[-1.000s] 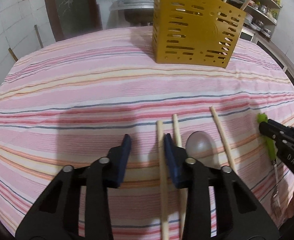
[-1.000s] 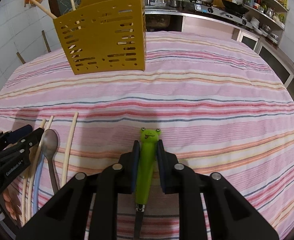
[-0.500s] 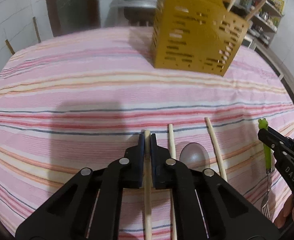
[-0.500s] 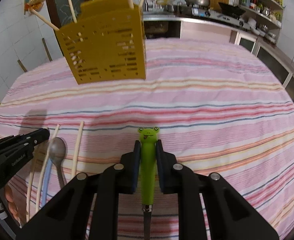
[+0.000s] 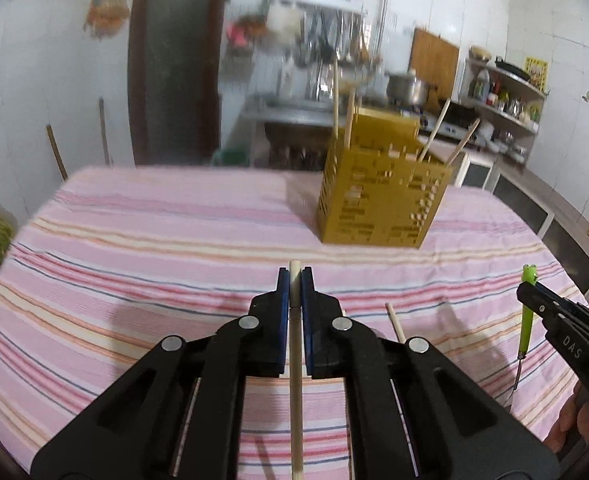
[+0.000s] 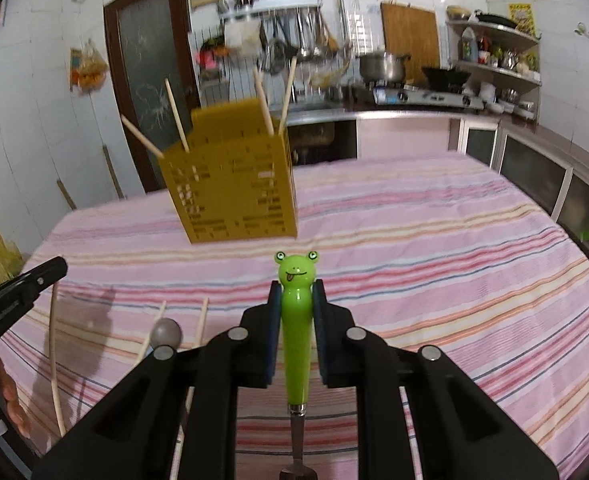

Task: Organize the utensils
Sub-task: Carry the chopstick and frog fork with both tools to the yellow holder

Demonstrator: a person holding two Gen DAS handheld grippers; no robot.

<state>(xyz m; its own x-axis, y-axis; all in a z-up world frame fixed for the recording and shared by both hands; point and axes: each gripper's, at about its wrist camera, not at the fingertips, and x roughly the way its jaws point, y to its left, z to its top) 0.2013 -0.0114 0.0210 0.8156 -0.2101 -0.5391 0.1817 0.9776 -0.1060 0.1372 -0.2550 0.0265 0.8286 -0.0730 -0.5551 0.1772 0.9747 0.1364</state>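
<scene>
While lifted clear of striped tablecloth (image 5: 134,240): left gripper (image 5: 294,280), blue pads clamped on wooden chopstick (image 5: 295,380), tip poking just past pads, shaft running back under the body. Right gripper (image 6: 297,292), pads closed on green frog-handled fork (image 6: 296,320) (frog face up front, metal neck trailing below, tines hidden). Yellow slotted utensil holder (image 6: 234,192), upright on far part of cloth, four chopsticks leaning out of top. Left on cloth, seen from right wrist view: spoon (image 6: 166,331) between two loose chopsticks (image 6: 202,320), near held chopstick. Kitchen counter (image 6: 414,110) behind, with pot and stove. Both views blurred at holder.
</scene>
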